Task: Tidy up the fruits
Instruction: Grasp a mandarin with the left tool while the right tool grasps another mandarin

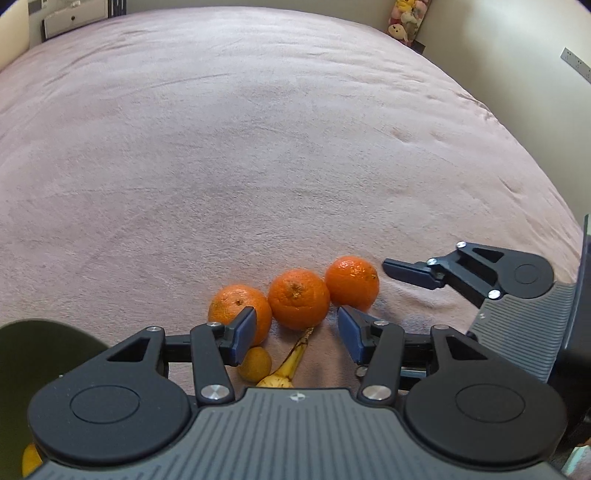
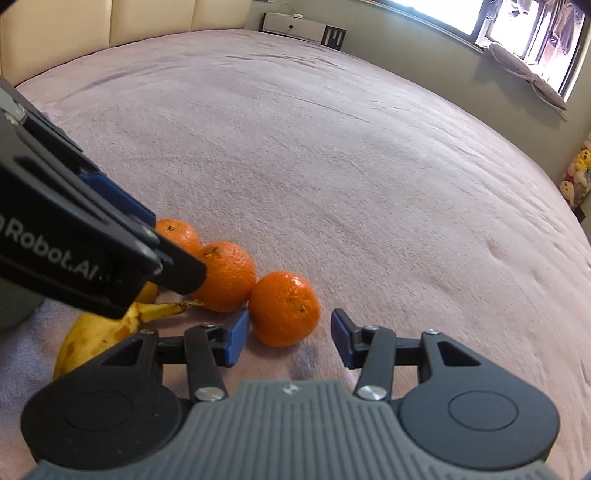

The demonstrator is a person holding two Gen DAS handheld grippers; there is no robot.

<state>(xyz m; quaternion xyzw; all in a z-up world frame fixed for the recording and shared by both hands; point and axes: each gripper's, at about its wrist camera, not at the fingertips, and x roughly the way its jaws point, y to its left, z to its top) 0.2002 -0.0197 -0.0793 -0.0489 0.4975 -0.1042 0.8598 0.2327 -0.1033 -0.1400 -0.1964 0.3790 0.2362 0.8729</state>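
Three oranges lie in a row on the pink blanket (image 1: 258,166): the left orange (image 1: 236,306), the middle orange (image 1: 298,298) and the right orange (image 1: 352,282). A banana (image 1: 293,360) and a small round yellow fruit (image 1: 255,363) lie just in front of them. My left gripper (image 1: 296,325) hovers open over the middle orange and the banana's stem, and its pads touch nothing. My right gripper (image 2: 290,330) is open around the right orange (image 2: 284,308). Its left pad sits close to the peel and a gap shows at its right pad.
A dark round container (image 1: 40,354) sits at the lower left, with a yellow fruit (image 1: 31,458) at its edge. A cream headboard (image 2: 110,22) and a white drawer unit (image 2: 295,24) stand beyond the bed. Plush toys (image 1: 406,18) hang by the wall. A window (image 2: 517,26) is at the far right.
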